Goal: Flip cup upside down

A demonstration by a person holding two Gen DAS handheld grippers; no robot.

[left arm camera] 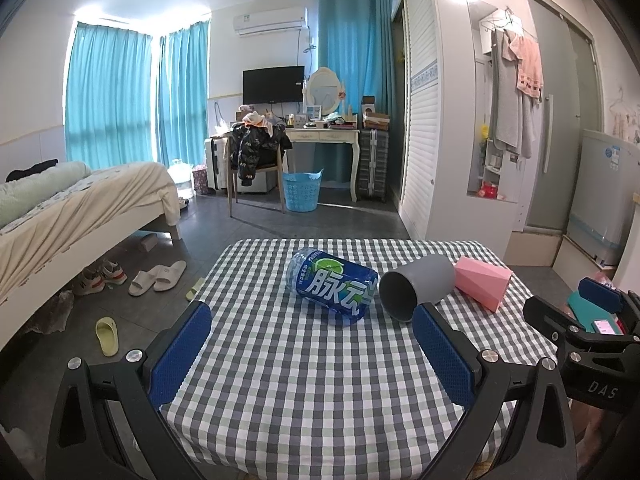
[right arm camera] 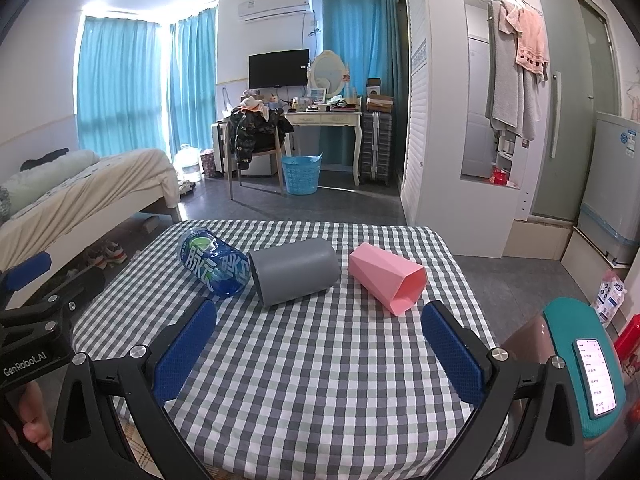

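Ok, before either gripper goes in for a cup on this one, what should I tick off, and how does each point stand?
1. Left hand-held gripper open and empty: ok.
2. Right hand-held gripper open and empty: ok.
3. Cups within view and unobstructed: ok. The grey cup and pink faceted cup both lie on their sides on the checked tablecloth.
4. Clearance around the grey cup: not ok. The blue cut-off bottle lies right against it; contact cannot be told.
5. Clearance around the pink faceted cup: ok, a gap separates it from the grey cup.
6. Which cup is meant: cannot tell.
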